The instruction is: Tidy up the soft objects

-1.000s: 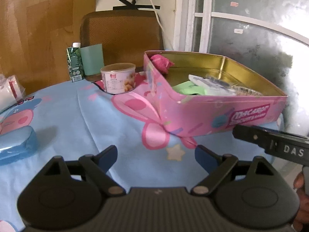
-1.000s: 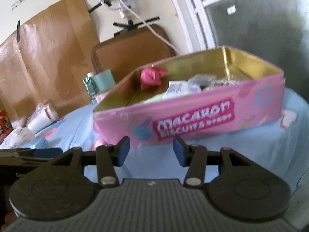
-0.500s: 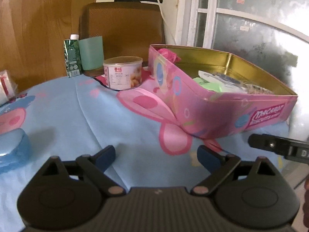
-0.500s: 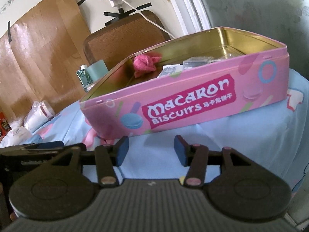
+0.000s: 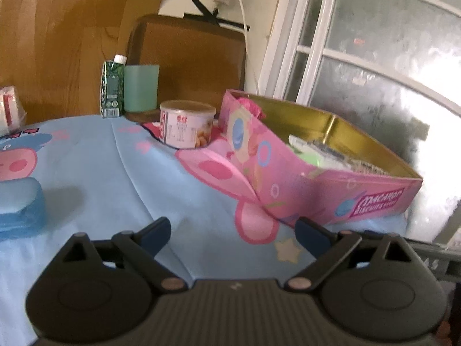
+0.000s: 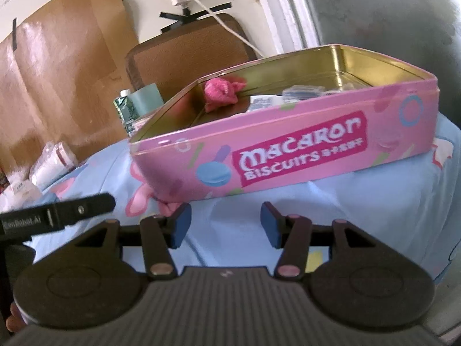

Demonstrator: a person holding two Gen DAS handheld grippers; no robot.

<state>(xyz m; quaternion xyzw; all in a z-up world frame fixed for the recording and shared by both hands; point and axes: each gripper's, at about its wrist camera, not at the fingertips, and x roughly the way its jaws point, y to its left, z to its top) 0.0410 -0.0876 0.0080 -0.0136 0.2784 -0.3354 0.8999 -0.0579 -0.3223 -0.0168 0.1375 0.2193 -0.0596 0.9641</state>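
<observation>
A pink macaron biscuit tin [image 6: 302, 155] stands open on the blue cartoon tablecloth [image 5: 121, 173]; it also shows in the left wrist view [image 5: 288, 178]. Inside lie a pink soft cloth ball [image 6: 220, 93], a green soft item [image 5: 312, 160] and clear packets [image 6: 302, 90]. My left gripper [image 5: 232, 235] is open and empty, short of the tin's near corner. My right gripper [image 6: 223, 229] is open and empty, in front of the tin's long side. A blue soft pack [image 5: 20, 207] lies at the left.
A round snack can [image 5: 187, 127], a green carton [image 5: 112, 89] and a green cup [image 5: 141, 88] stand behind the tin. White packets [image 6: 54, 161] lie at the far left. A brown chair back [image 5: 190, 63] and a window [image 5: 374, 57] are beyond the table.
Both grippers have drawn back a little from the tin and tilted; the tin sits farther right in the left view. Both stay open and empty.
</observation>
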